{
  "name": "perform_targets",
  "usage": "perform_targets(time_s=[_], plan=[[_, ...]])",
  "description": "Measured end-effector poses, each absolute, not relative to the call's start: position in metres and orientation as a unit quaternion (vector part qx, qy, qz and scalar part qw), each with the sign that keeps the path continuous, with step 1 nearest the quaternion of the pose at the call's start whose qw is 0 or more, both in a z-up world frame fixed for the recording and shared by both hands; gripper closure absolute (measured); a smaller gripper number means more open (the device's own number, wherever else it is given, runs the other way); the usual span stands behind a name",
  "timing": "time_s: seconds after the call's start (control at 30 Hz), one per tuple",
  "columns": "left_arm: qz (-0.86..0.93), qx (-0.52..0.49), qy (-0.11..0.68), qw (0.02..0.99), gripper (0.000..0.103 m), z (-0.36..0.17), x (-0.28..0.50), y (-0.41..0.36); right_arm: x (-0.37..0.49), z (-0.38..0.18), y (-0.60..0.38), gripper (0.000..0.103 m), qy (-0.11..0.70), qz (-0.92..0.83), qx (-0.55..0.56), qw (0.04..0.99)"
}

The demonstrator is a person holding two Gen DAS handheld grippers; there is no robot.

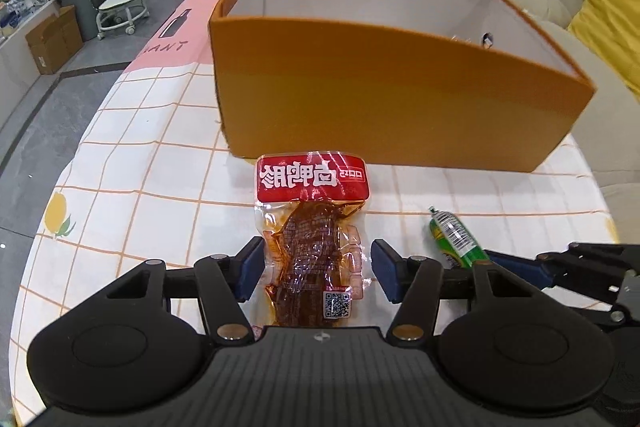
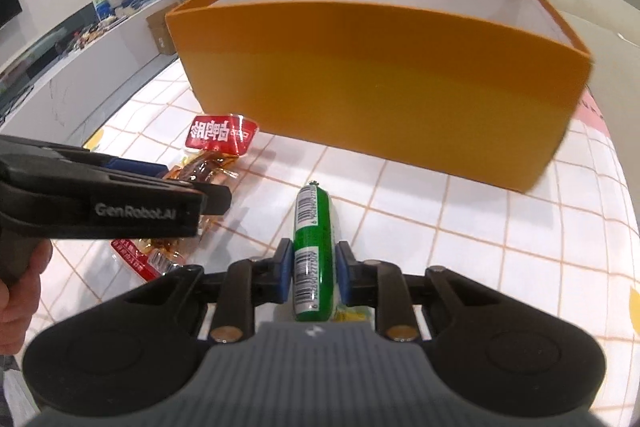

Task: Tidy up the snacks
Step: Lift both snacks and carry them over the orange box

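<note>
1. Left wrist view: the left gripper [image 1: 316, 267] stands with its 2 blue pads apart on either side of a clear plastic snack pouch with a red label and dark brown meat inside [image 1: 314, 239]. A gap shows at the right pad; at the left pad I cannot tell whether it touches.
2. The pouch lies flat on the white tablecloth with an orange grid [image 1: 140, 187], its red label end pointing to 12 o'clock and lying just beside the near wall of the open orange cardboard box with a white interior [image 1: 380, 95].
3. At 3 o'clock from the pouch lies a green sausage-shaped snack with a white barcode strip [image 1: 456, 239], with the right gripper's fingers reaching it from the right edge.
4. Right wrist view: the right gripper [image 2: 314, 275] is narrow, its 2 blue pads pressing on the sides of the green snack [image 2: 314, 247], which points to 12 o'clock toward the box [image 2: 380, 87].
5. The left gripper [image 2: 120, 203] enters at 9 o'clock over the pouch [image 2: 216, 147], with a hand [image 2: 20, 287] on its handle.
</note>
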State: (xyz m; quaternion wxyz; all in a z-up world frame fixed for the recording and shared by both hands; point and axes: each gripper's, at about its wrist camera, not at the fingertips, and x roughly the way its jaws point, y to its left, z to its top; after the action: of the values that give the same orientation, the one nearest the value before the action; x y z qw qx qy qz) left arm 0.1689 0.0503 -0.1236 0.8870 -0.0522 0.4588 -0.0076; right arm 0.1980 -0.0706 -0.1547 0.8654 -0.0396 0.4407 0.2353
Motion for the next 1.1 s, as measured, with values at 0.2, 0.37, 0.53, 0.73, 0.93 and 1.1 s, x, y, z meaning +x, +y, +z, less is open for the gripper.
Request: perform_targets(time_s=[0.2,0.37,0.53,0.73,0.93,1.1], plan=[[-0.021,-0.087,0.442,0.892,0.037,-0.095,0.157,0.05,0.183,-0.132,-0.083,0.084,0.426,0.231,-0.029,0.874],[-0.03,-0.096,0.421,0.901,0.037,-0.063,0.15,0.046,0.17,-0.102,-0.099,0.084,0.402,0.217,-0.023,0.889],[-0.047,-0.087,0.397,0.912,0.037,-0.03,0.153,0.039,0.164,-0.067,-0.116,0.084,0.372,0.209,-0.01,0.904],[-0.07,-0.076,0.376,0.921,0.037,0.006,0.179,0.037,0.185,-0.025,-0.13,0.084,0.345,0.204,-0.001,0.916],[-0.098,-0.064,0.385,0.915,0.037,0.023,0.226,0.037,0.227,0.003,-0.129,0.084,0.34,0.213,-0.003,0.916],[-0.096,-0.064,0.403,0.908,0.037,0.024,0.27,0.04,0.272,0.013,-0.118,0.084,0.35,0.224,-0.009,0.91]])
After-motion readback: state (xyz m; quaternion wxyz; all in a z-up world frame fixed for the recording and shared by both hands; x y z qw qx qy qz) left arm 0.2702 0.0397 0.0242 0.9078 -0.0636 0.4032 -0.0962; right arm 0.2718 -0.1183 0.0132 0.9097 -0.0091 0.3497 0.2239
